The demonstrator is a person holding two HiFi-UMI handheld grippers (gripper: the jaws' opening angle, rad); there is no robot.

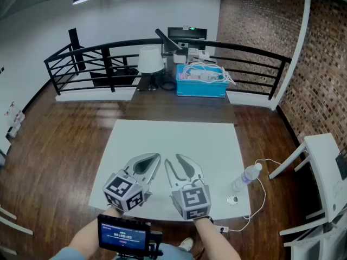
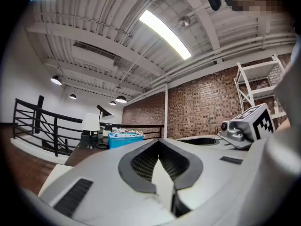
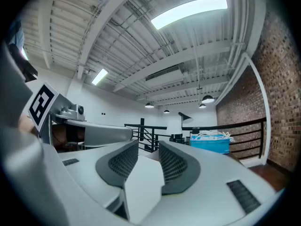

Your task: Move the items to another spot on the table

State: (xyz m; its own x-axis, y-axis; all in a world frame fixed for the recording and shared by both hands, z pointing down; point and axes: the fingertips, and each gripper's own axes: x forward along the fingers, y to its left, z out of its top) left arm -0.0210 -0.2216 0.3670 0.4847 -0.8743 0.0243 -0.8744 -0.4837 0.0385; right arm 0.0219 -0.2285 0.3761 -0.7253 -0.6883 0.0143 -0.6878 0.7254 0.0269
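Surface [image 1: 173, 140]: a white table is sitting on a dark wood floor.
Left gripper [image 1: 156, 157]: it is hovering over the near edge of the surface, its jaws clenched tip to tip on nothing.
Right gripper [image 1: 172, 159]: it is hovering just beside the left one, released, with nothing between its jaws.
Bottle [image 1: 245, 176]: a clear plastic one is resting at the right edge of the surface, well apart from both grippers.
Disc [image 1: 233, 200]: a small round one is lying near the bottle.
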